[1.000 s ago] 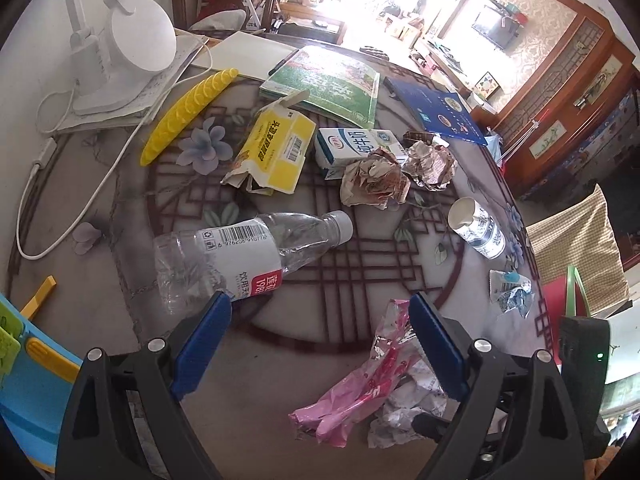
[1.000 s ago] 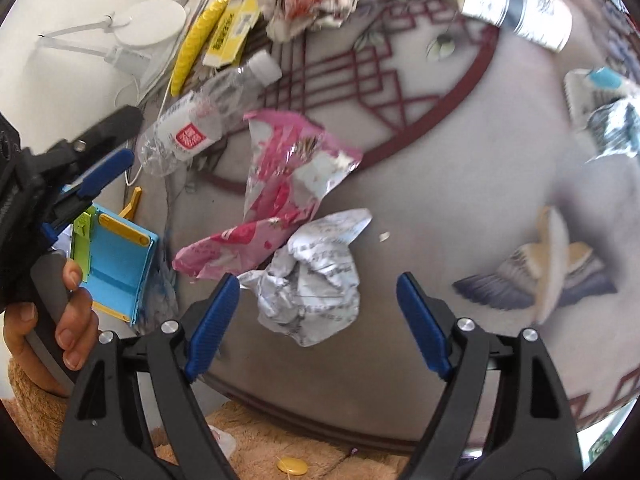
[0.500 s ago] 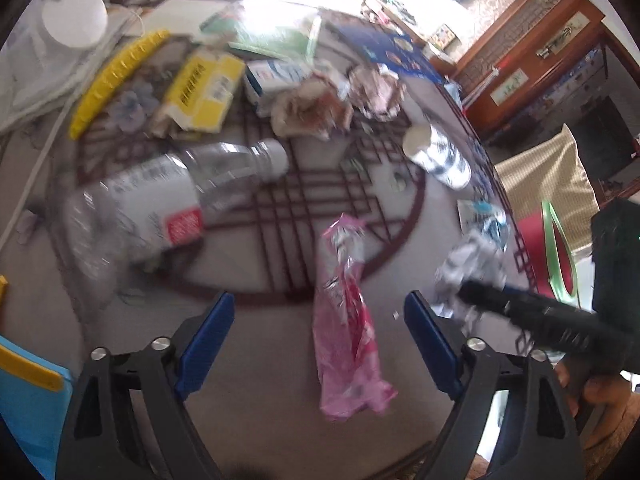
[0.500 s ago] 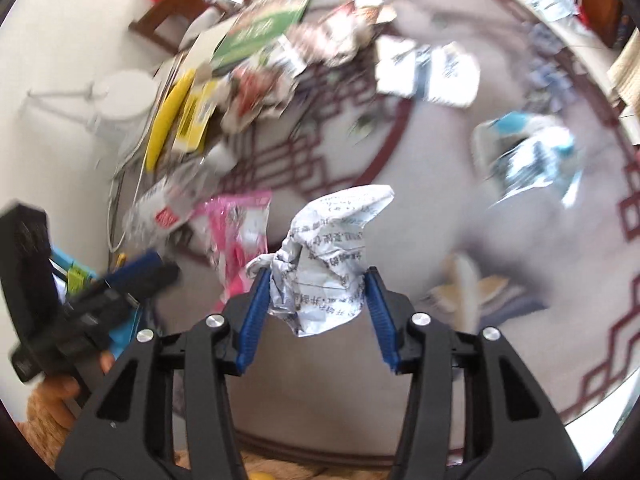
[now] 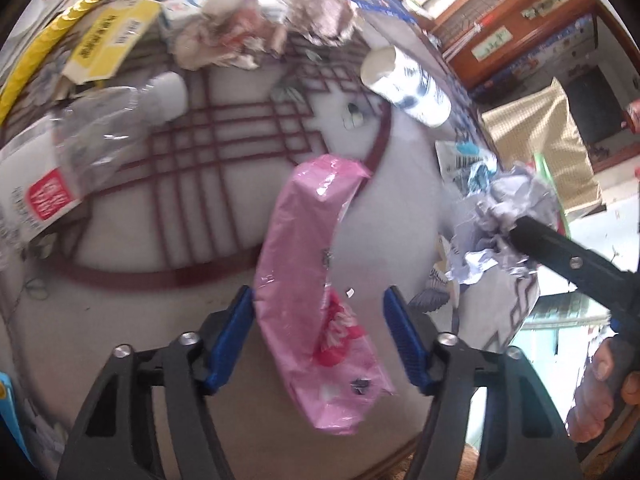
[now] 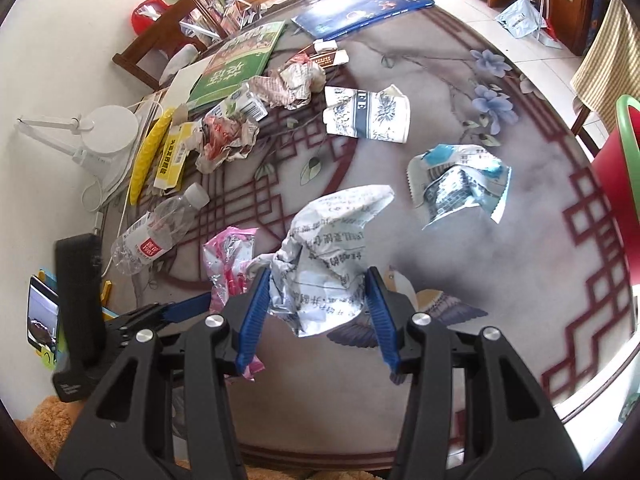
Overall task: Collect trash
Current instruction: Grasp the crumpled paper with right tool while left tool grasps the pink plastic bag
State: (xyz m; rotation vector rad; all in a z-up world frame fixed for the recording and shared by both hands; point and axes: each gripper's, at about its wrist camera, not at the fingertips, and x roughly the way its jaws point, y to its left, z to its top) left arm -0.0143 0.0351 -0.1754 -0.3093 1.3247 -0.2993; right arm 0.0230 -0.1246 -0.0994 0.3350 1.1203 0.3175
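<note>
A pink plastic wrapper (image 5: 304, 260) lies on the patterned table (image 5: 400, 208), between the jaws of my left gripper (image 5: 318, 320). Those jaws are closing: the left pad touches the wrapper's edge and the right pad still stands apart from it. My right gripper (image 6: 316, 300) is shut on a crumpled printed paper ball (image 6: 332, 248) and holds it above the table. In the left wrist view that ball (image 5: 504, 216) hangs at the right on a black finger. The pink wrapper (image 6: 230, 256) sits just left of the held ball.
Litter is spread over the table: a clear plastic bottle (image 6: 156, 232), a flattened paper cup (image 6: 368, 114), a blue-white wrapper (image 6: 460, 184), a yellow carton (image 6: 174, 156) and crumpled papers (image 6: 224, 140). Books (image 6: 240, 64) and a white lamp (image 6: 108, 132) stand behind. A red bin (image 6: 624, 184) is off the right edge.
My left gripper came down over the pink wrapper and its jaws narrowed. My right gripper shut on the crumpled paper ball and lifted it off the table.
</note>
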